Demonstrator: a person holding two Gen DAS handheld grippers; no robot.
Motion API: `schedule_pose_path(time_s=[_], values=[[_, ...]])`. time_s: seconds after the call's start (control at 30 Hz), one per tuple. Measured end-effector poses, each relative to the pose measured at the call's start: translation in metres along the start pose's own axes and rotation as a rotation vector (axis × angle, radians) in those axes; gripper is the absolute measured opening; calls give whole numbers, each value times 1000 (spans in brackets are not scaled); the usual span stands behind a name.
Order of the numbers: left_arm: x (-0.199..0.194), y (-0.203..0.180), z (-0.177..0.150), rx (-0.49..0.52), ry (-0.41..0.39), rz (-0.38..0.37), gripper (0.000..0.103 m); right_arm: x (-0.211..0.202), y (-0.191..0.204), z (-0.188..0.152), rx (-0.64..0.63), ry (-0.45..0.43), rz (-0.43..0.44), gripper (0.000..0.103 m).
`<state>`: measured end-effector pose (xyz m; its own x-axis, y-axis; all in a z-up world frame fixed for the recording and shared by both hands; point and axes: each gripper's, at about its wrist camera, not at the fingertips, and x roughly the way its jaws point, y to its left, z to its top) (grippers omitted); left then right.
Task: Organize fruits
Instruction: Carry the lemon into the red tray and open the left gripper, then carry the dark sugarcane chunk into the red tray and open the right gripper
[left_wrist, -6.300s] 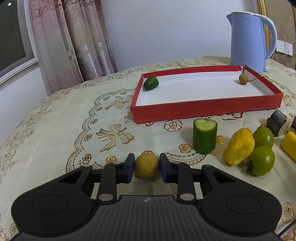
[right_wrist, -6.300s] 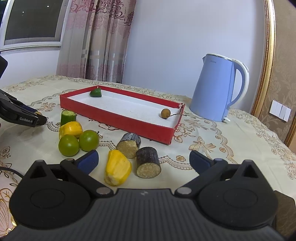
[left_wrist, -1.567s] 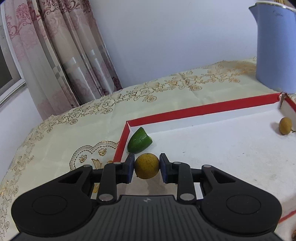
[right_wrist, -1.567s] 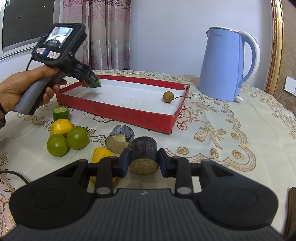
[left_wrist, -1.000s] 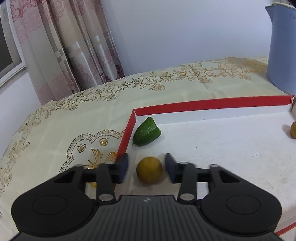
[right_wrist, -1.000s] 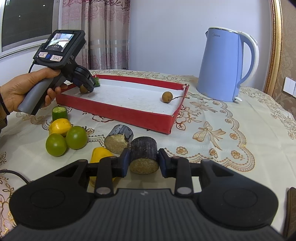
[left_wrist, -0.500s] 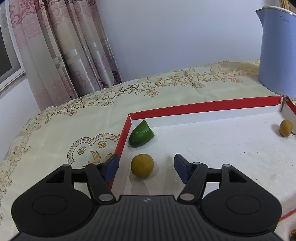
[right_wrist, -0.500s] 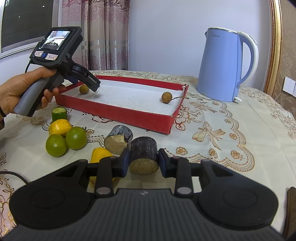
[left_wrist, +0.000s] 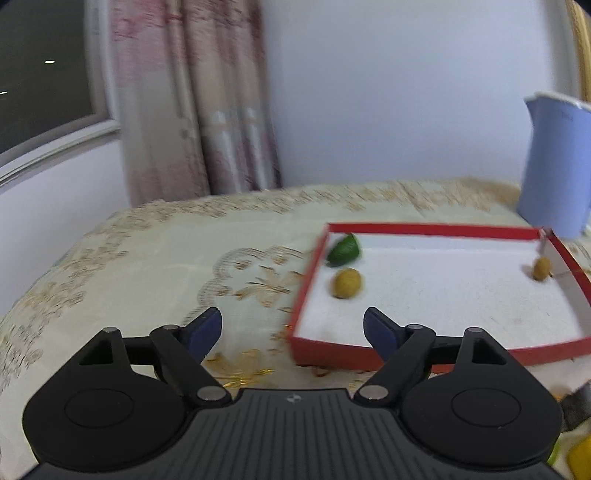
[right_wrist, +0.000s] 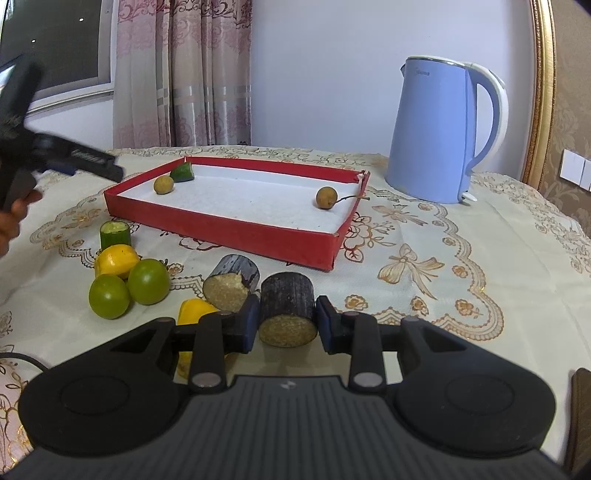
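A red tray (left_wrist: 424, 229) (right_wrist: 221, 230) with a white floor holds a round yellow-brown fruit (left_wrist: 347, 283) (right_wrist: 163, 184), a green cucumber piece (left_wrist: 344, 250) (right_wrist: 182, 172) beside it, and a stemmed brown fruit (left_wrist: 541, 268) (right_wrist: 326, 198) at the far end. My left gripper (left_wrist: 291, 328) hovers before the tray's near left corner, its jaws opening with nothing between them. In the right wrist view it (right_wrist: 92, 164) hangs left of the tray, blurred. My right gripper (right_wrist: 284, 323) is shut on a dark sugarcane chunk (right_wrist: 288, 308) on the tablecloth.
A blue kettle (right_wrist: 443, 136) (left_wrist: 557, 166) stands behind the tray. Left of my right gripper lie a second sugarcane chunk (right_wrist: 232, 282), two green round fruits (right_wrist: 129, 288), two yellow pieces (right_wrist: 116, 260) and an upright cucumber piece (right_wrist: 115, 233). A person's hand (right_wrist: 13, 218) holds the left gripper.
My left gripper let go of the yellow-brown fruit beside the cucumber piece, opened wider and drew back out of the tray to its left. The right gripper stayed still on the sugarcane chunk.
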<state>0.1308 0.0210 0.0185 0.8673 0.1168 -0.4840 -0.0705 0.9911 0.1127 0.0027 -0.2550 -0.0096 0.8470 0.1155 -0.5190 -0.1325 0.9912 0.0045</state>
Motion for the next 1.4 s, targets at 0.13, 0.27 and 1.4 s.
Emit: schedule_pose_path(time_s=[0.13, 0.27, 1.4], values=[[8, 12, -3, -11, 0, 48, 84, 1, 5, 9, -32, -6, 2, 31], [8, 23, -3, -63, -7, 27, 84, 6, 4, 29, -22, -50, -7, 31], [17, 13, -12, -7, 36, 34, 84, 138, -3, 135, -59, -10, -19, 31]])
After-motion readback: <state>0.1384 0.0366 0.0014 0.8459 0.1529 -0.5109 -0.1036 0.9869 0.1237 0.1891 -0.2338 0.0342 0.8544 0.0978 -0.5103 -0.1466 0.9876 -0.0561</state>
